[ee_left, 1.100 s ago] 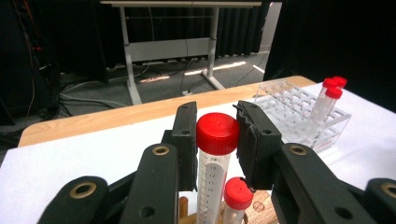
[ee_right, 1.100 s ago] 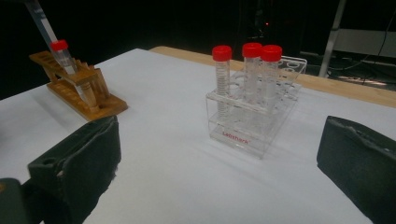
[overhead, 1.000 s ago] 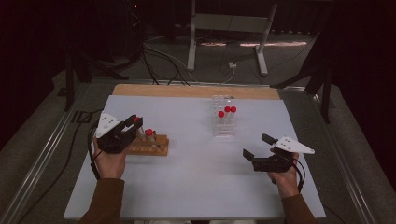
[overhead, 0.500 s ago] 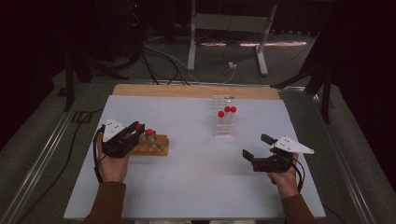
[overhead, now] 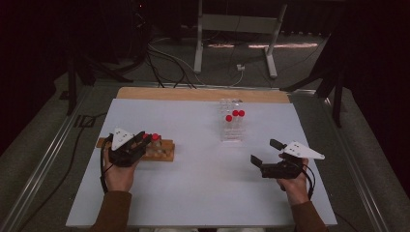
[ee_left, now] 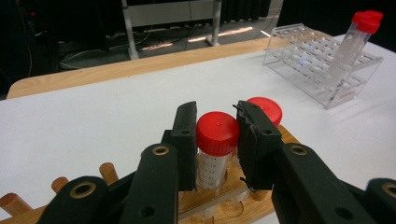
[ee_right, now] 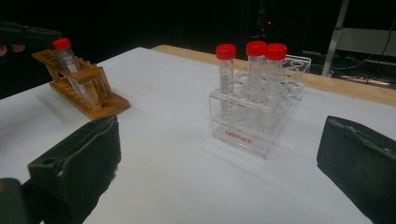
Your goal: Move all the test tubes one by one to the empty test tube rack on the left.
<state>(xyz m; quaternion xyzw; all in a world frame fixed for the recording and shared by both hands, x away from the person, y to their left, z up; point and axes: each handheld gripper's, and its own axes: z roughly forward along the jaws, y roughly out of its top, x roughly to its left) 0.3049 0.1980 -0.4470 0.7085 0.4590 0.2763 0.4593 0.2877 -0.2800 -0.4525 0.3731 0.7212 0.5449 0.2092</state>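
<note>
The left hand-held gripper clamps a red-capped tube by its cap, seated upright in the wooden rack beneath it. The right hand-held gripper waits, released, facing the clear rack ahead, likely the tube's destination.

Red-capped tube between black jaws, brown wooden rack.

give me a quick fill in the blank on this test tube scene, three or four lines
1. The left tongs are shut on a tube with a ____ cap.
2. That tube stands in the ____ rack.
3. The clear rack holds ____ capped tubes.
4. The right tongs are ____ and hold nothing.

Missing words: red; wooden; three; open
</note>
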